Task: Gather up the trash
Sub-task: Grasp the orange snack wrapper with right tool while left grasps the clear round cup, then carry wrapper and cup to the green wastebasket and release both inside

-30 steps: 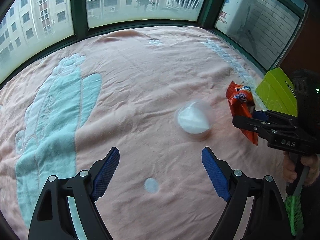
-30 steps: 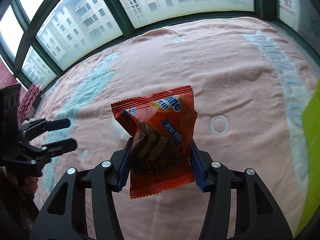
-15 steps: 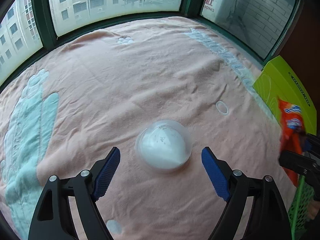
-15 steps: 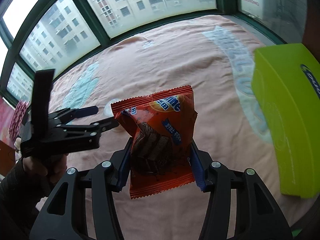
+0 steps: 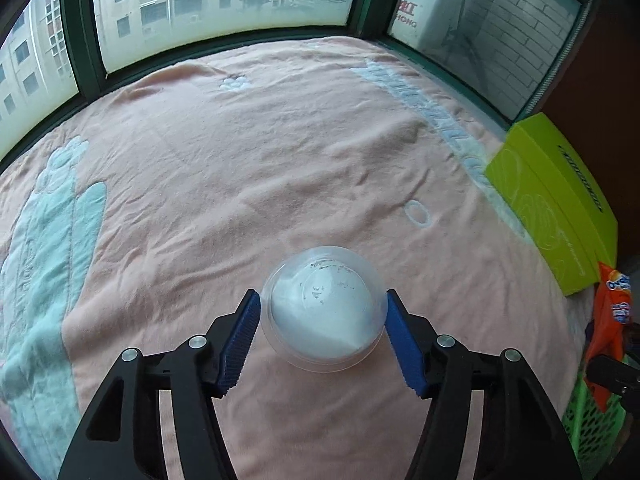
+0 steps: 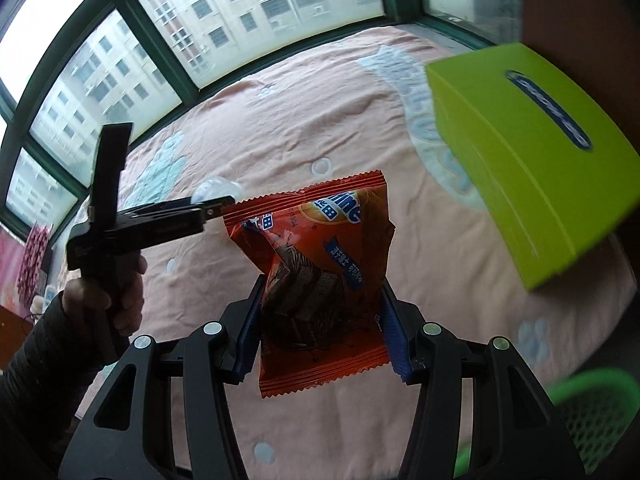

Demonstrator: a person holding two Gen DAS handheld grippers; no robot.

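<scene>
L claw (image 5: 323,322) closing round cup (image 5: 323,312), R claw (image 6: 320,330) gripping wrapper (image 6: 320,276)

Both wrist views close, angled down, sharing pink blanket (image 5: 280,168).

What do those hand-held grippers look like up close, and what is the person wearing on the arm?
Each hand-held gripper is a black plastic frame with triangular cut-outs and silver rivets, ending in two ribbed blue pads: the left hand-held gripper and the right hand-held gripper match. Seen from the right wrist camera, the left one has a pistol-style grip. The dark knitted sleeve covers the forearm.
</scene>
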